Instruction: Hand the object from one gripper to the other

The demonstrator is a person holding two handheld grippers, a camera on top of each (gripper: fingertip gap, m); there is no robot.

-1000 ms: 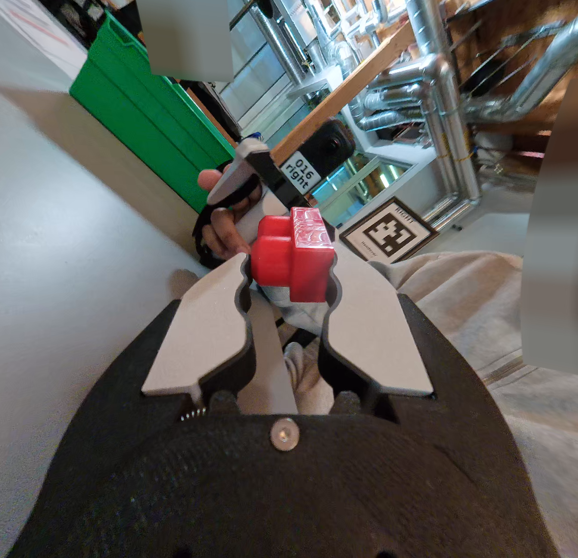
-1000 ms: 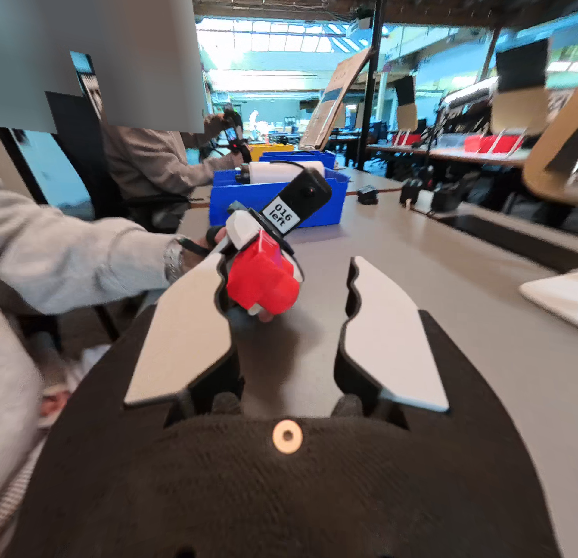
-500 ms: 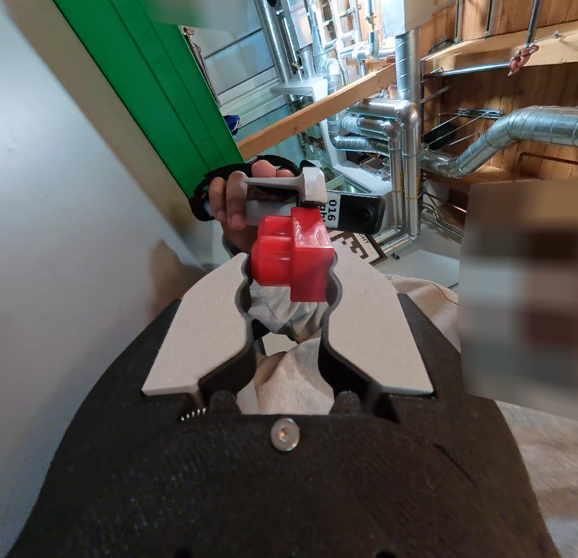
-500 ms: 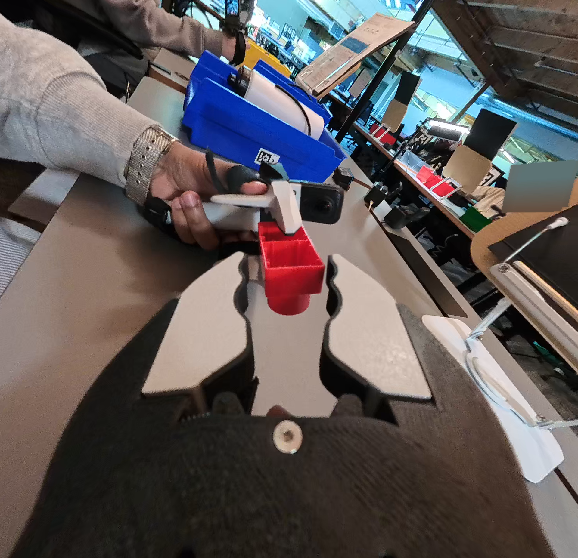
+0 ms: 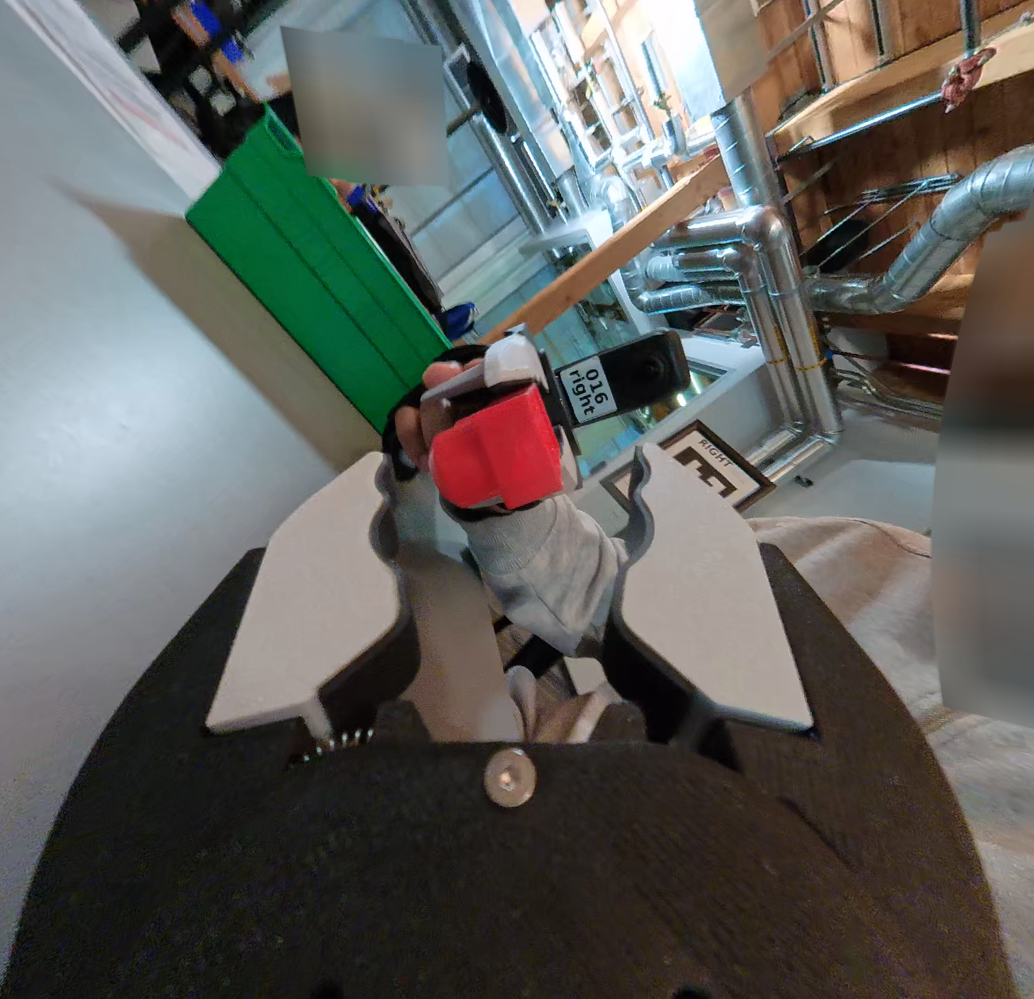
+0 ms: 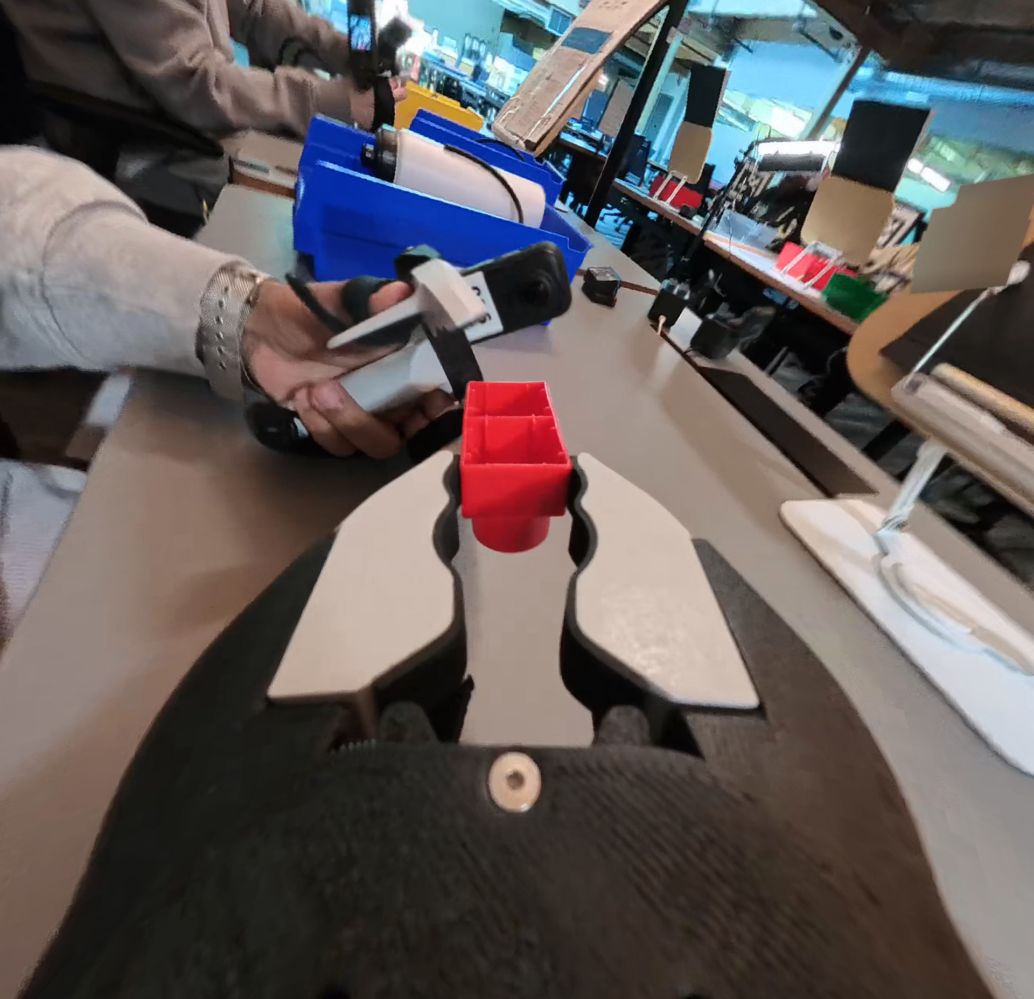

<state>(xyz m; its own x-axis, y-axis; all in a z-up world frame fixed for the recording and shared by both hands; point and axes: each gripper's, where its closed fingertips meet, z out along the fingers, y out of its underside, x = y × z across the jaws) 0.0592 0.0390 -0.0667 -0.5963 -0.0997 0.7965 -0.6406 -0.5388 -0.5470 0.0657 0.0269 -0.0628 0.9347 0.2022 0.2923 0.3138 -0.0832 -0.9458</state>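
We work over a grey desk (image 6: 643, 412) in a busy workshop of benches and silver ducting. Our right claw (image 6: 515, 494) is clamped on the red block (image 6: 512, 468), fingers pressed to both its flanks, its open ribbed end facing away and a round stub pointing back toward us. From the left wrist view, our left claw (image 5: 512, 482) stands wide apart, holding nothing; the red block (image 5: 498, 452) sits just beyond its fingertips. Beyond the block lie a blue bin (image 6: 403, 228) on one side and a green bin (image 5: 313, 295) on the other.
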